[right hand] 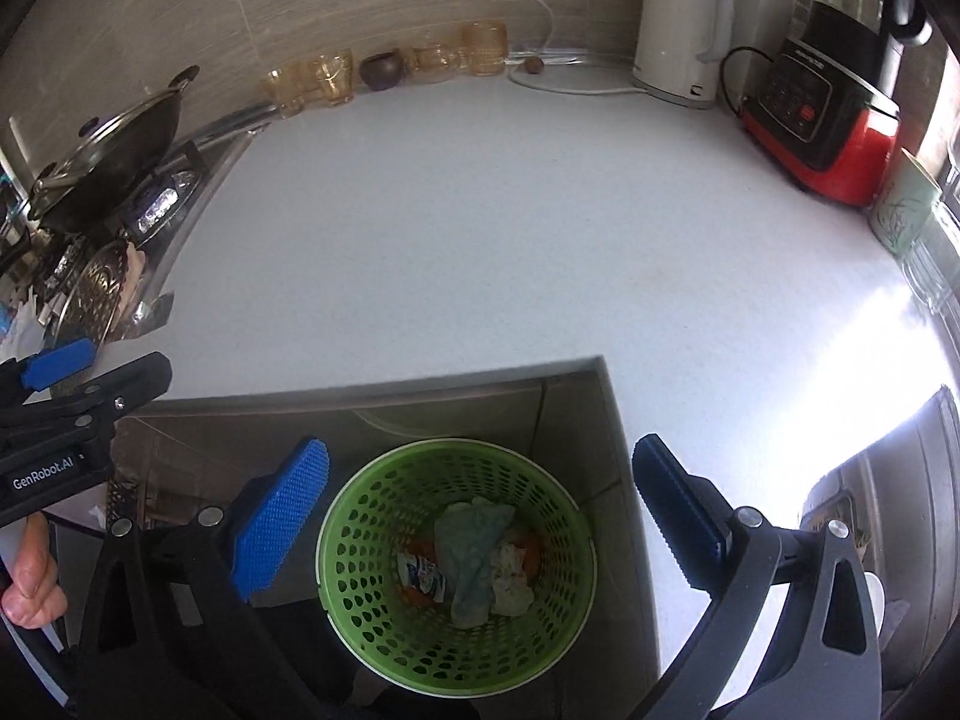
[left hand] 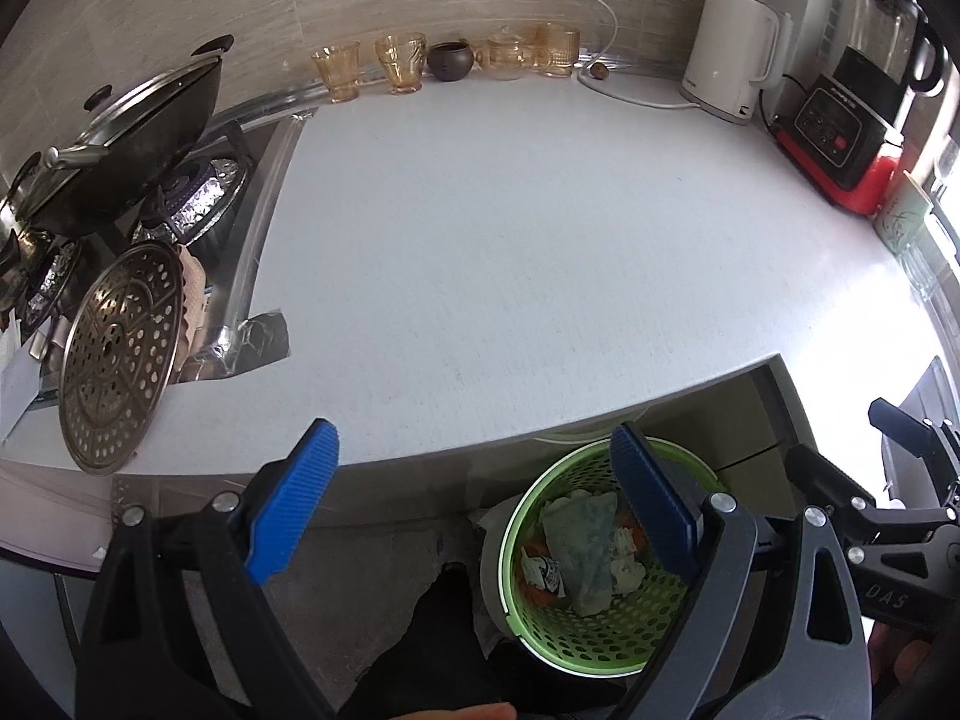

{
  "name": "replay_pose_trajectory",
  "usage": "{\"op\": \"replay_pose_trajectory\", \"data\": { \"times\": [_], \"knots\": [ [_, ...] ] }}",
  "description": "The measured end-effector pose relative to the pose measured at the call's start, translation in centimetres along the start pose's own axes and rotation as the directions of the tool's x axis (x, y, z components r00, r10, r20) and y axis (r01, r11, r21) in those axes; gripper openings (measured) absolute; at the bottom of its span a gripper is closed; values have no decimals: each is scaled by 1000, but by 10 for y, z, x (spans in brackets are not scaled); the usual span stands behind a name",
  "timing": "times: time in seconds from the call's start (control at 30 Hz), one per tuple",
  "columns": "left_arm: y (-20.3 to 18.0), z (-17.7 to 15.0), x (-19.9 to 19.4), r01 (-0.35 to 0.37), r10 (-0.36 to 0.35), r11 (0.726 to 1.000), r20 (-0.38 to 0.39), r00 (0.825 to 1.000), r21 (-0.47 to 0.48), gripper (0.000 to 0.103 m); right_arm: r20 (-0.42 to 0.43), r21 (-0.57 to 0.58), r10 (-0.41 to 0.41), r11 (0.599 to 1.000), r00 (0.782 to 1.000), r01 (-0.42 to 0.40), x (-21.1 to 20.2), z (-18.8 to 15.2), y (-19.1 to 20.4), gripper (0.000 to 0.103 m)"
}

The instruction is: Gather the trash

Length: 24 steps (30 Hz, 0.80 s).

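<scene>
Both the left gripper (left hand: pixel 474 504) and right gripper (right hand: pixel 480 516) are hanging wide apart and empty over the bin (right hand: pixel 360 516), where soft, light trash (right hand: pixel 480 558) is lying, probably easy to pinch anywhere.

Black grippers (right hand: pixel 480 510), ribbed blue pads (right hand: pixel 279 516)
</scene>
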State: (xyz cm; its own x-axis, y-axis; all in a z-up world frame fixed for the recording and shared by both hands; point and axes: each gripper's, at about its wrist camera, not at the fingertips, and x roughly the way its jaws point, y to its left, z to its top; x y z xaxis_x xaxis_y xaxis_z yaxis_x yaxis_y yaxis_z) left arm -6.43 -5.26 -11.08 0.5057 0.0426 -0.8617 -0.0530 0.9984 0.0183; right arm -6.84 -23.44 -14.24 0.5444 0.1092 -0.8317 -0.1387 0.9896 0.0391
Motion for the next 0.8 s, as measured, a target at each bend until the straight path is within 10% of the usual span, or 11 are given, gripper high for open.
{"op": "replay_pose_trajectory", "data": {
  "times": [0.8],
  "knots": [
    [-12, 9, 9, -12, 12, 1000, -11, 1000, 13, 88, -27, -2, 5, 1000, 1000, -5, 12, 8, -6, 101]
  ]
}}
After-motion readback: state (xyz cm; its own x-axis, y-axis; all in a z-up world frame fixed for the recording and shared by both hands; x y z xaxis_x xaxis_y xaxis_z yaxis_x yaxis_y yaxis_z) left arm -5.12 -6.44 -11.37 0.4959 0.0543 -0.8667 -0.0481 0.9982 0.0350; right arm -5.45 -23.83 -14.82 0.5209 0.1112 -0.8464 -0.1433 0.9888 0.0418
